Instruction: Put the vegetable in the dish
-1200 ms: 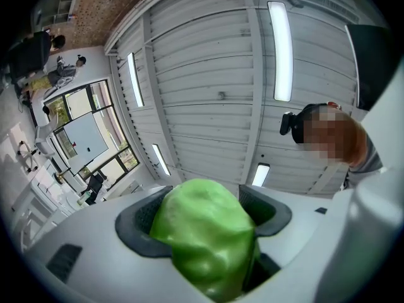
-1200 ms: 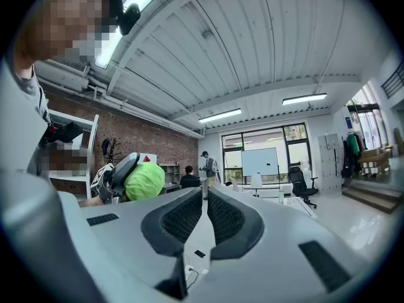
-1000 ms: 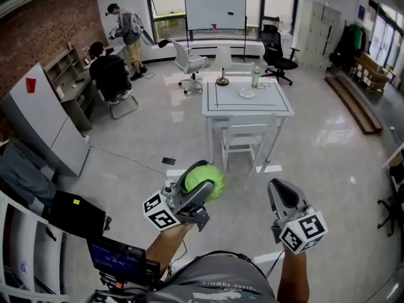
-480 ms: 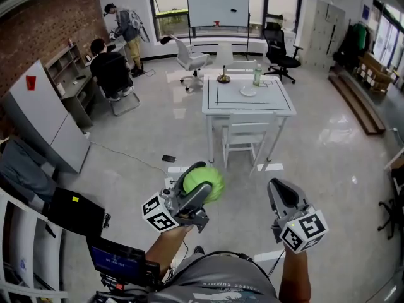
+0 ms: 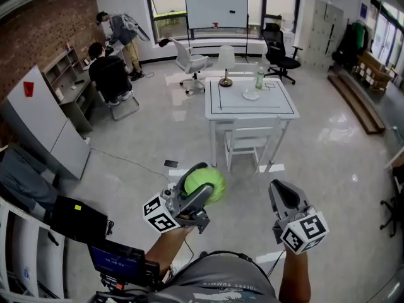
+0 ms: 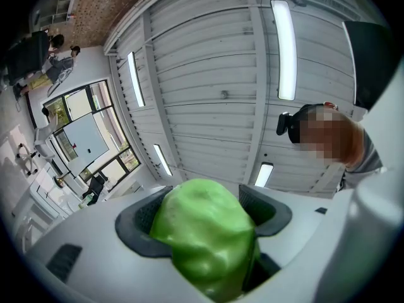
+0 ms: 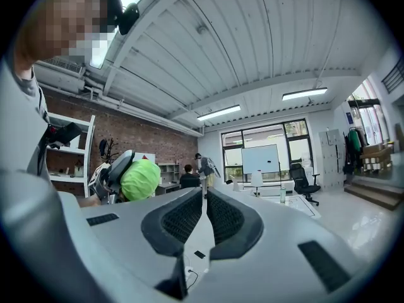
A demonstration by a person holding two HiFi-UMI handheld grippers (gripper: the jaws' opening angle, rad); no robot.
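Note:
My left gripper (image 5: pixel 201 183) is shut on a round green vegetable (image 5: pixel 205 182), held up in front of my body well short of the table. In the left gripper view the vegetable (image 6: pixel 205 235) fills the gap between the dark pads and the camera points at the ceiling. My right gripper (image 5: pixel 282 196) is held level beside it, shut with nothing between its pads (image 7: pixel 181 221). The right gripper view shows the vegetable (image 7: pixel 139 179) to its left. A small white dish (image 5: pixel 250 95) lies on the white table (image 5: pixel 251 109) some way ahead.
On the table also stand a green bottle (image 5: pixel 259 77) and a lamp (image 5: pixel 226 68). A white chair (image 5: pixel 247 141) is tucked under its near side. Two people (image 5: pixel 113 68) are at a desk far left. Office chairs stand behind the table. A laptop (image 5: pixel 117 257) sits near my left.
The view has crept slightly forward and both grippers have stayed almost still, the left one still holding the vegetable.

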